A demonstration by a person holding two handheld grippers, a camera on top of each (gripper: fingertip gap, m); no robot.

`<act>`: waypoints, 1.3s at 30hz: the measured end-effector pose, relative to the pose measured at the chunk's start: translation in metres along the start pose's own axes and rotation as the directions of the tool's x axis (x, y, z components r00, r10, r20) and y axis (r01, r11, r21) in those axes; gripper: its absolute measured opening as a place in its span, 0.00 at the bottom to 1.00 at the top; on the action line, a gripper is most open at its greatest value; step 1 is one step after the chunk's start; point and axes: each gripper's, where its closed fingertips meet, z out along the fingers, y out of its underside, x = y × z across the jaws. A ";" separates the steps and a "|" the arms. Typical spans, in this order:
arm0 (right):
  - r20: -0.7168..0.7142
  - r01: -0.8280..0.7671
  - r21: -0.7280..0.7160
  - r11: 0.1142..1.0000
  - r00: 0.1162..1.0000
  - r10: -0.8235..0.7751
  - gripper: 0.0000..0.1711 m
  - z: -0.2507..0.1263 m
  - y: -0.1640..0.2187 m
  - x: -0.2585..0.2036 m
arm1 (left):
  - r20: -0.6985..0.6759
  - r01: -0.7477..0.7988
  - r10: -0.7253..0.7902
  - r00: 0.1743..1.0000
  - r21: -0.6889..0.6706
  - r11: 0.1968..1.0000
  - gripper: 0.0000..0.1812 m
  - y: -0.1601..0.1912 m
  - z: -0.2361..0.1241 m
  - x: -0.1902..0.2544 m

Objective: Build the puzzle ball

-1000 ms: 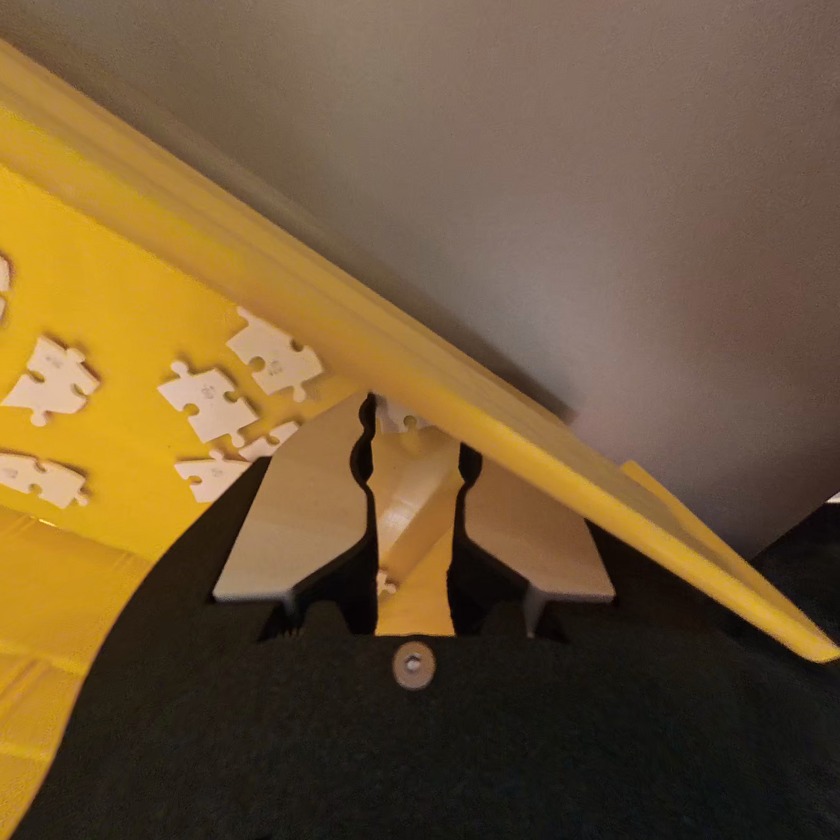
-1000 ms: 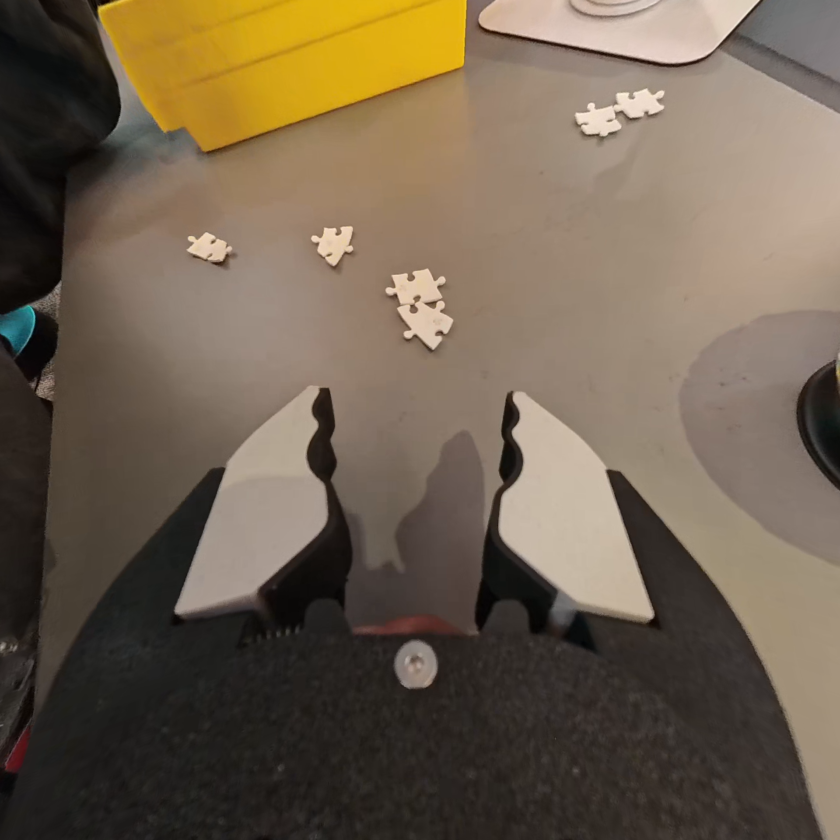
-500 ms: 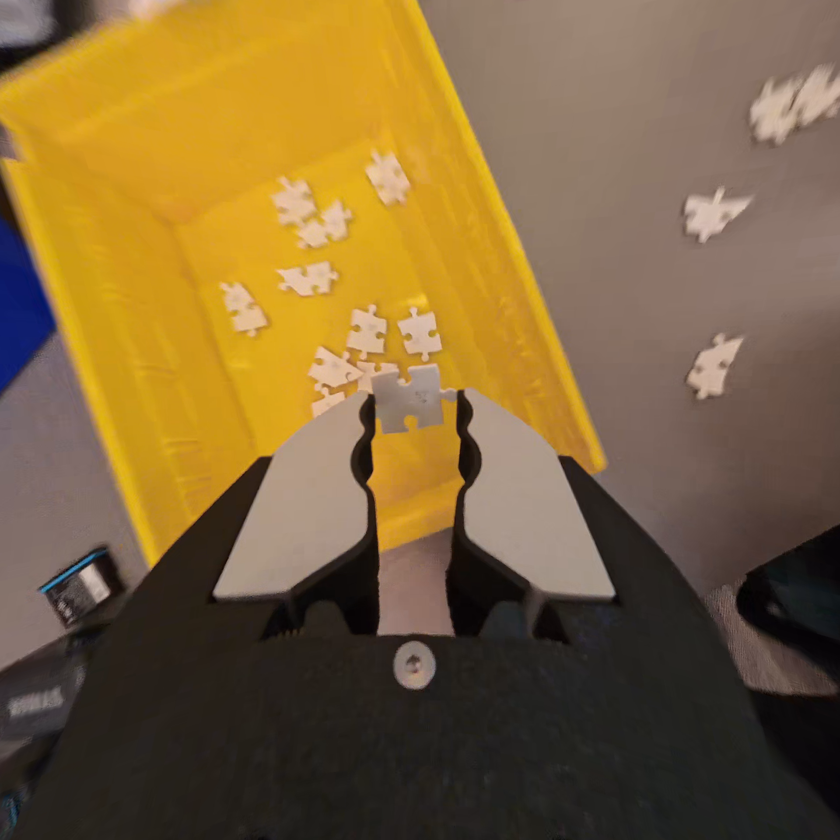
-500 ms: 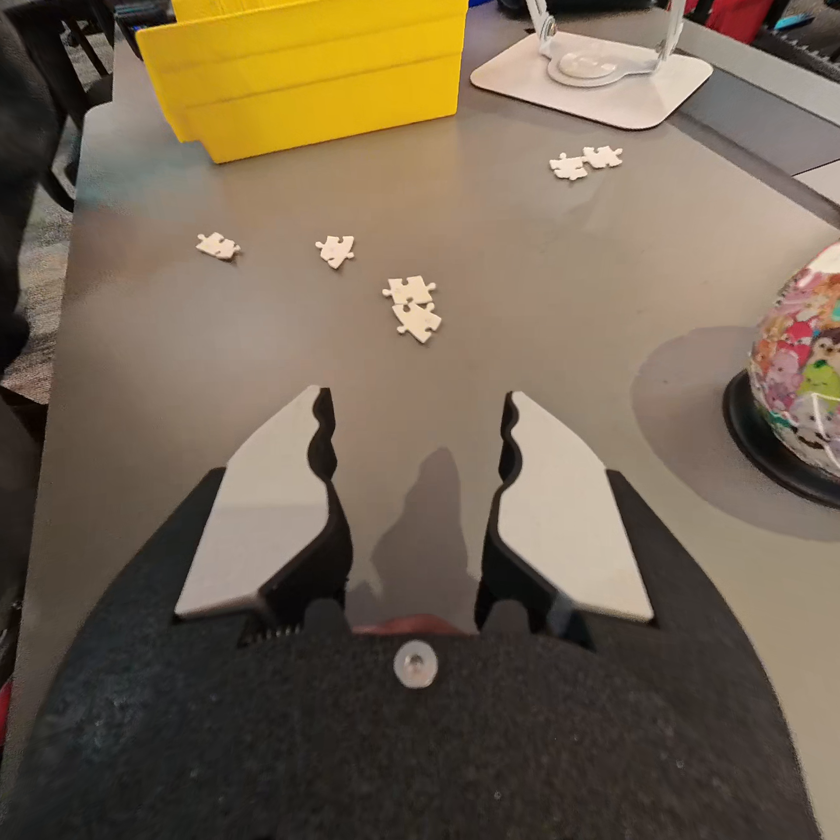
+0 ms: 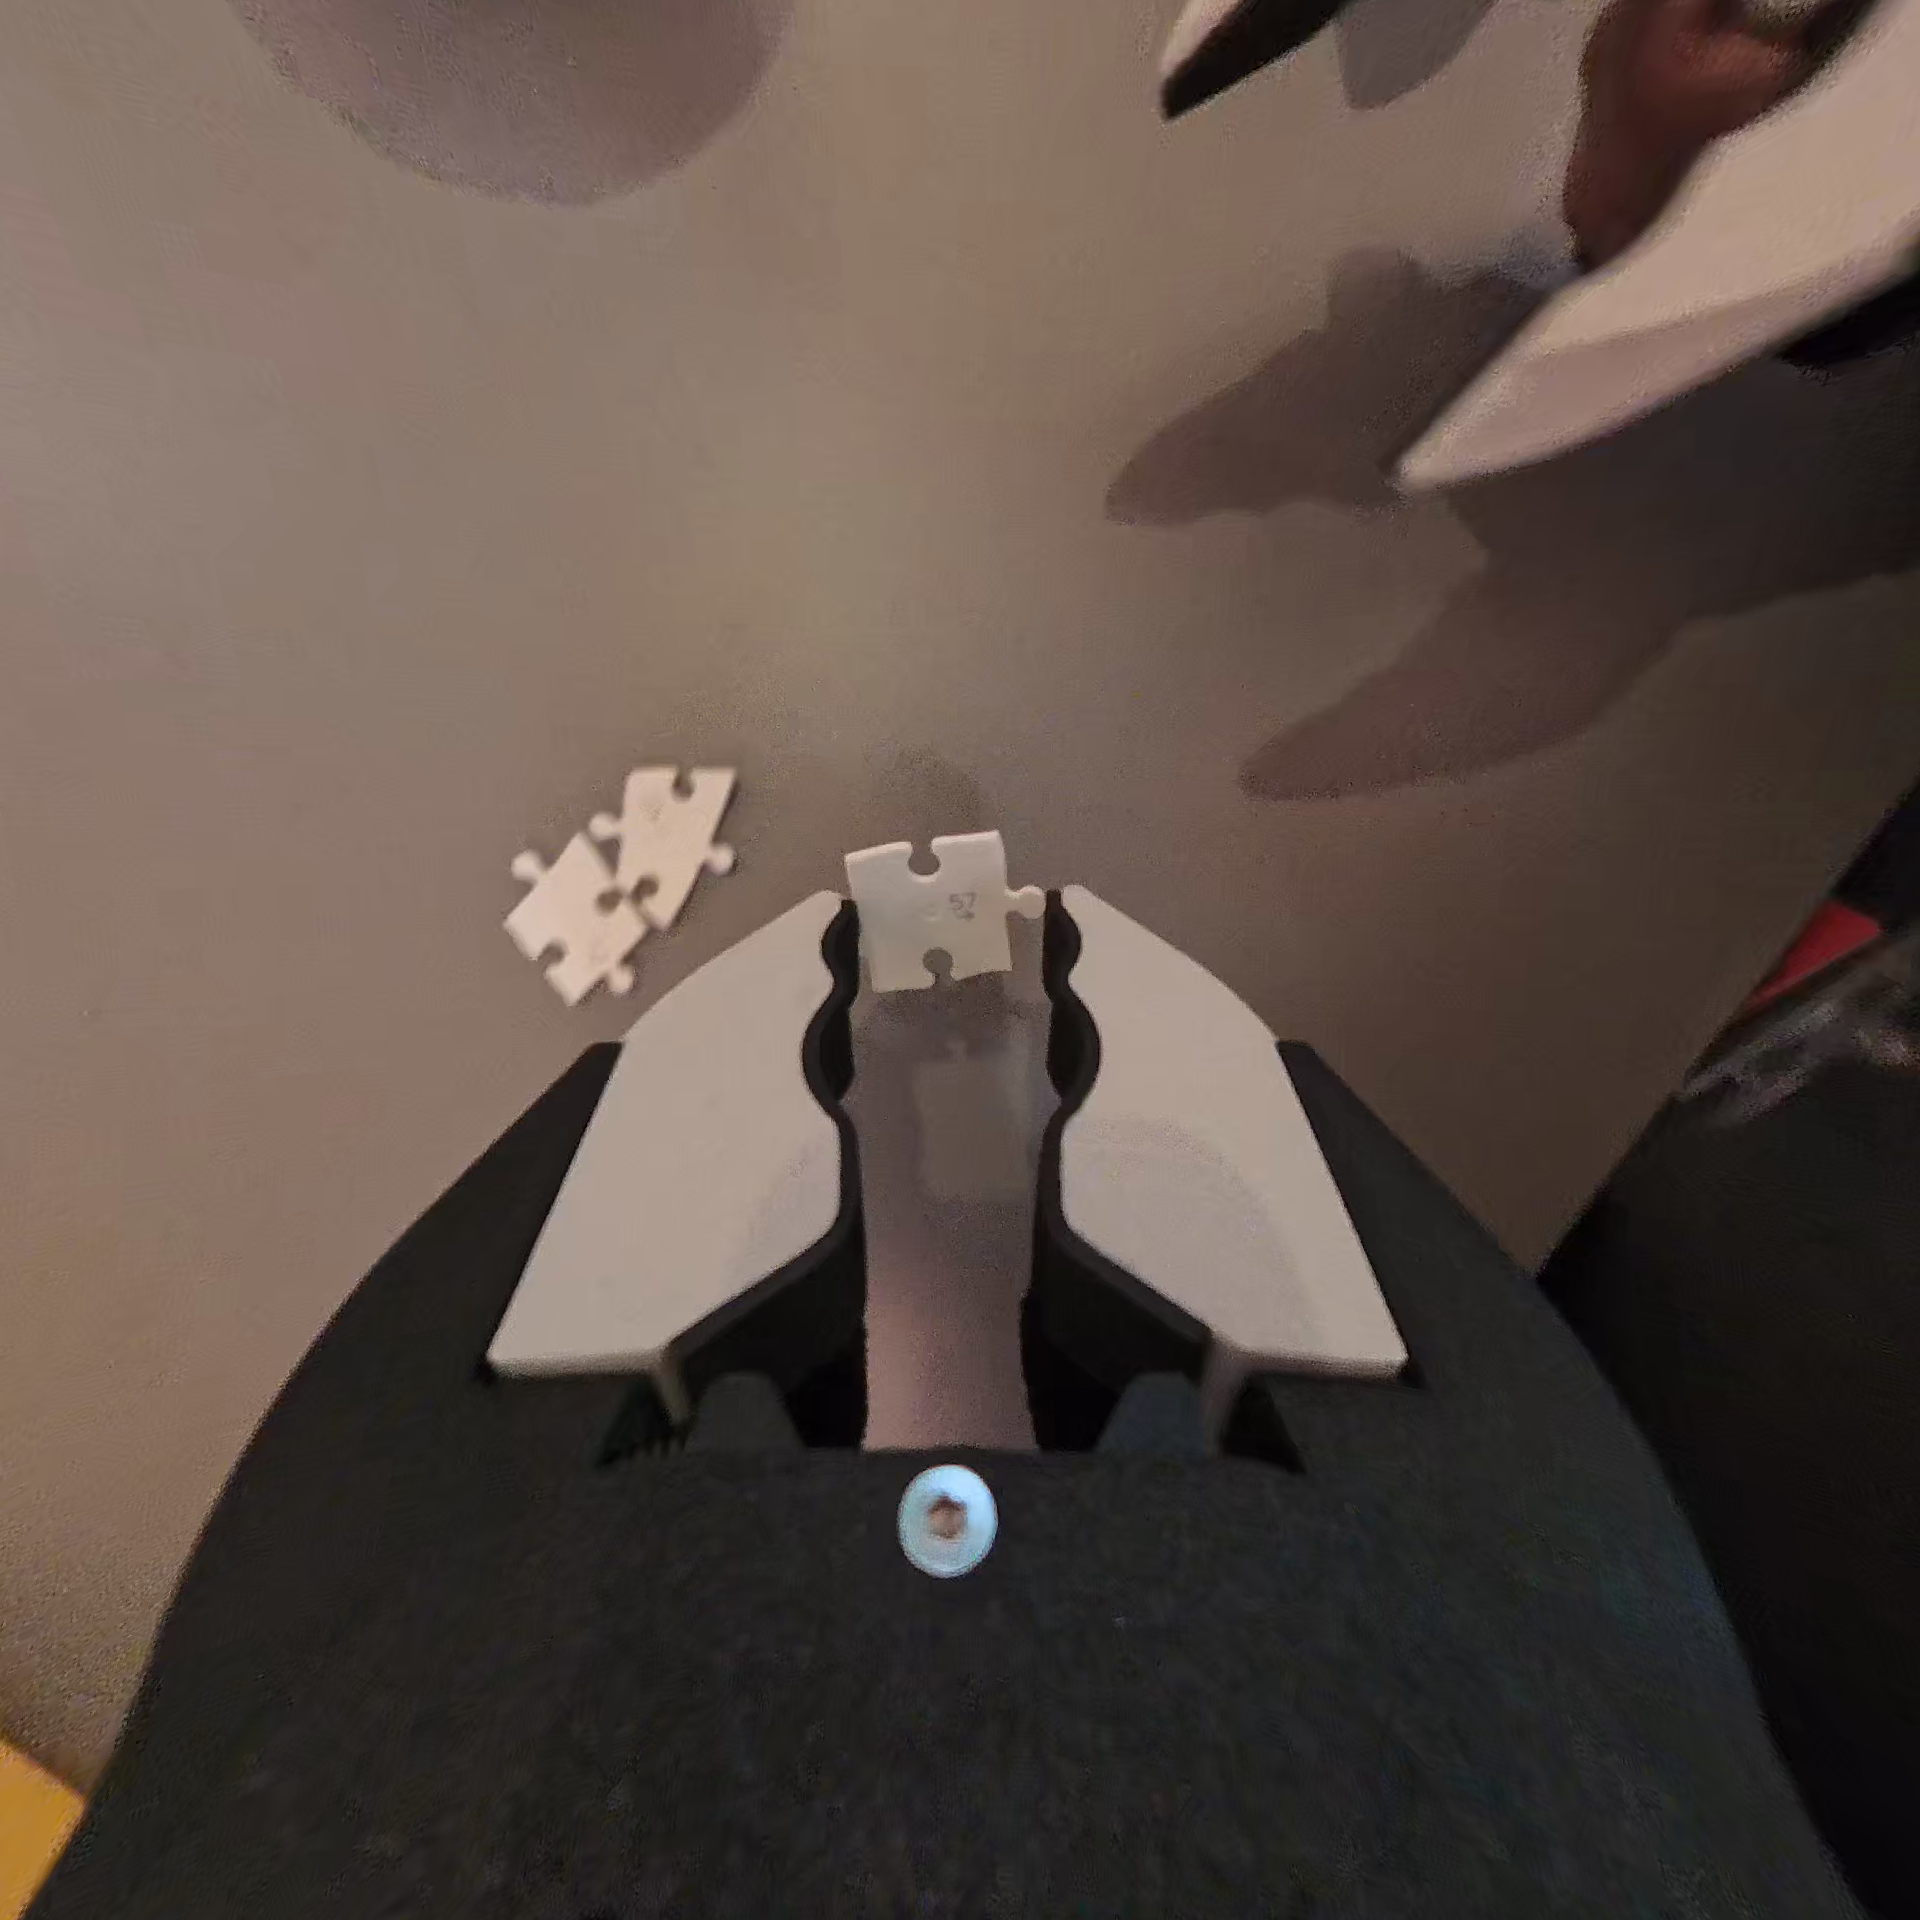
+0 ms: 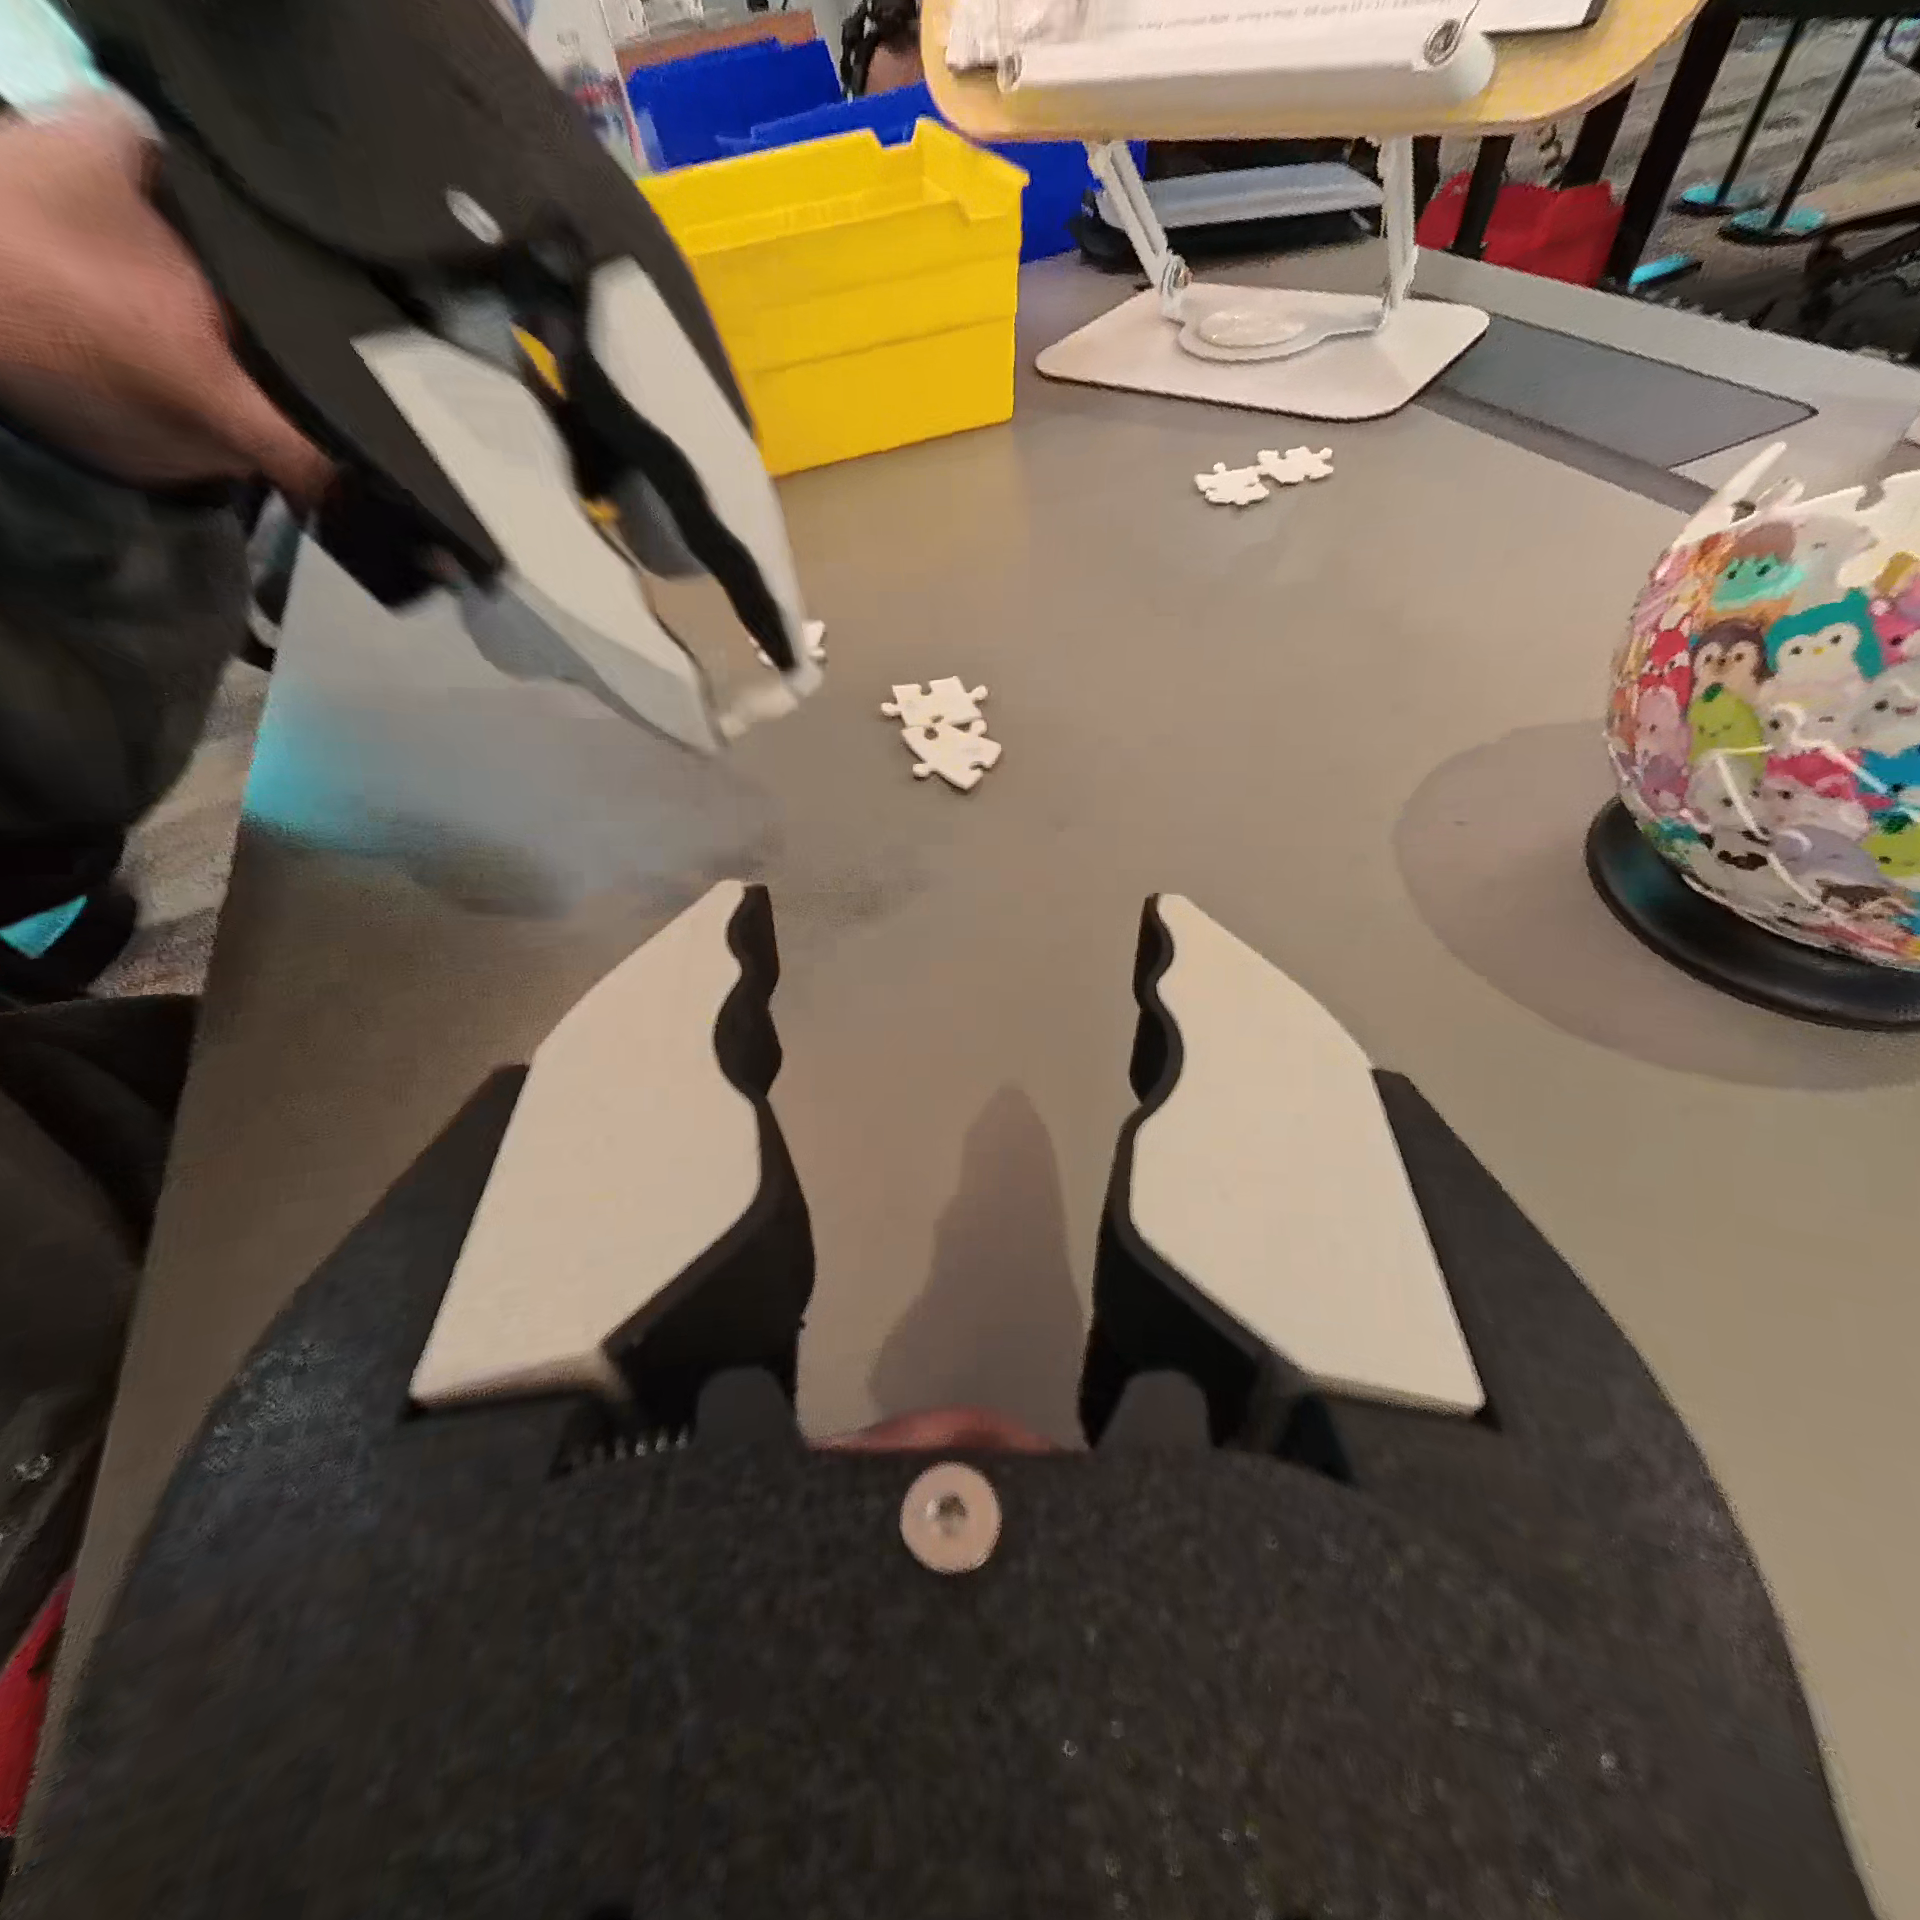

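My left gripper (image 5: 943, 914) is shut on a white puzzle piece (image 5: 935, 909), blank side up, held at the fingertips just above the grey table (image 5: 520, 520). It also shows in the right wrist view (image 6: 758, 707), blurred, at upper left. Two joined white pieces (image 5: 623, 883) lie just left of it; they also show in the right wrist view (image 6: 940, 727). My right gripper (image 6: 956, 935) is open and empty above the table. The colourful, partly built puzzle ball (image 6: 1787, 748) sits on a black ring stand (image 6: 1714, 956) at the right.
A yellow bin (image 6: 862, 312) stands at the back of the table, with blue bins (image 6: 790, 94) behind it. A white stand base (image 6: 1268, 343) is at the back right. Two more joined pieces (image 6: 1262, 476) lie near it. A person's hand (image 6: 104, 312) holds the left gripper.
My left gripper lifted a piece out of the yellow bin and carried it over the table beside the two joined pieces. The right gripper tilted up, still open; the ball came into its view.
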 end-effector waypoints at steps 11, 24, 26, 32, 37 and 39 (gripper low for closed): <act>-0.009 0.003 0.122 0.992 1.000 -0.002 0.37 -0.034 -0.012 -0.001 | 0.034 0.121 -0.116 0.993 -0.212 0.970 0.19 -0.026 0.059 0.014; 0.020 -0.011 0.107 0.994 1.000 0.009 0.38 -0.037 -0.009 0.004 | 0.099 0.184 -0.169 0.981 -0.171 0.968 0.23 -0.017 0.070 0.005; 0.021 -0.025 0.084 0.996 1.000 0.023 0.38 -0.033 -0.005 0.008 | 0.088 0.195 -0.186 0.979 -0.099 0.976 0.26 -0.021 0.059 0.003; 0.029 0.032 -0.047 0.998 0.999 -0.030 0.38 -0.019 0.005 0.011 | 0.091 0.246 -0.283 0.955 0.296 0.923 0.29 -0.005 -0.071 -0.042; 0.047 -0.009 -0.105 0.994 0.999 0.014 0.38 -0.004 0.010 0.009 | 0.314 0.414 -0.520 0.794 0.347 0.842 0.34 0.118 -0.195 -0.164; 0.055 -0.020 -0.131 0.991 0.998 0.027 0.38 0.005 0.013 0.005 | 0.343 0.435 -0.518 0.784 0.293 0.852 0.31 0.159 -0.206 -0.203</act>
